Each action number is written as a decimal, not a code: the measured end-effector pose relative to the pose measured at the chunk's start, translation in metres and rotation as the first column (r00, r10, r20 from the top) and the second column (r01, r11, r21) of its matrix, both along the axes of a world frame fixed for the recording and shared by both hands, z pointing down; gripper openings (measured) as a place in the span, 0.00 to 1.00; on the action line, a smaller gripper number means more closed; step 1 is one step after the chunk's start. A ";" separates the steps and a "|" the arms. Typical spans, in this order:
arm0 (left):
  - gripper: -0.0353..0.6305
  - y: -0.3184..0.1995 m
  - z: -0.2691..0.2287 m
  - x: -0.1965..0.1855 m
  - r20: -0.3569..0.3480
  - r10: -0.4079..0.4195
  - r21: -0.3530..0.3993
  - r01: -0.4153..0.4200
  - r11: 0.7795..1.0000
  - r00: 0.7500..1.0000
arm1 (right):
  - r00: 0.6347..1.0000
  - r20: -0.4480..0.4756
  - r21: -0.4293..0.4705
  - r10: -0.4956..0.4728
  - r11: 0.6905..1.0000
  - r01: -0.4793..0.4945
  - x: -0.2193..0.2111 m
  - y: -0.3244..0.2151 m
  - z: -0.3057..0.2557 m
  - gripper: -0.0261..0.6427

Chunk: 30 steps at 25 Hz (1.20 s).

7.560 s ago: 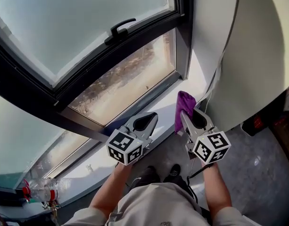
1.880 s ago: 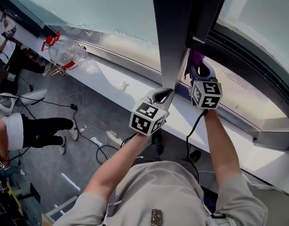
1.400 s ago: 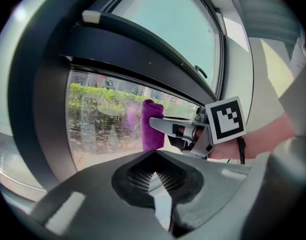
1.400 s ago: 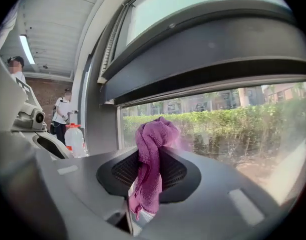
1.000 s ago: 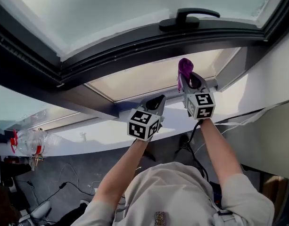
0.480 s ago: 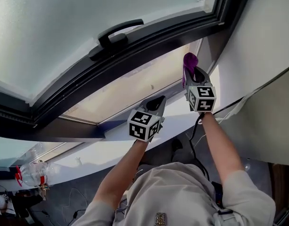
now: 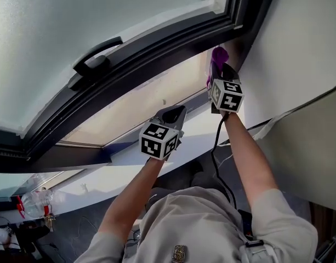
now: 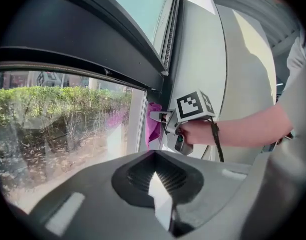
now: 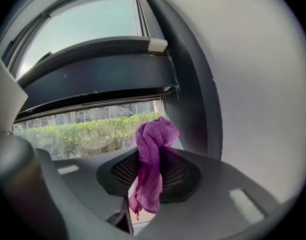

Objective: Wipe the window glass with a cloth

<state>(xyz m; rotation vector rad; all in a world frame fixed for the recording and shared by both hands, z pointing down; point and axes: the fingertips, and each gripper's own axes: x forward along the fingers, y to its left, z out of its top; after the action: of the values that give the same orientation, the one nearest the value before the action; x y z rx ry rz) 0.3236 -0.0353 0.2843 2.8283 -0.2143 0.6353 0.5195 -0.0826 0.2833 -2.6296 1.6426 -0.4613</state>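
The head view looks steeply down from above the person onto both arms and the lower window glass (image 7: pixel 140 111), the left gripper view faces sideways along that pane toward the right gripper (image 8: pixel 156 117), and the right gripper view looks closely past the cloth (image 9: pixel 152 164) at the same pane.
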 end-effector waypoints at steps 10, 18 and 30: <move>0.06 -0.017 0.017 0.007 0.053 -0.044 -0.002 0.044 0.999 0.998 | 0.993 0.033 -0.077 0.115 0.991 -0.112 0.040 -0.033 0.040 0.22; 0.06 -0.037 0.027 -0.011 0.059 -0.094 -0.011 0.095 0.995 0.994 | 1.000 0.023 -0.058 -0.001 0.998 0.002 0.034 -0.048 0.044 0.21; 0.06 -0.047 0.031 -0.071 0.041 -0.134 -0.021 0.135 0.991 0.990 | 0.965 -0.088 -0.097 -0.247 0.966 0.238 -0.083 -0.070 0.037 0.21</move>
<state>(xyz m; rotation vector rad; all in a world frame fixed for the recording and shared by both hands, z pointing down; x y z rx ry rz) 0.2526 -0.0820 0.3156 2.7520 -0.3981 0.6604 0.4363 -0.1523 0.3208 -2.5576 2.0342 -0.4193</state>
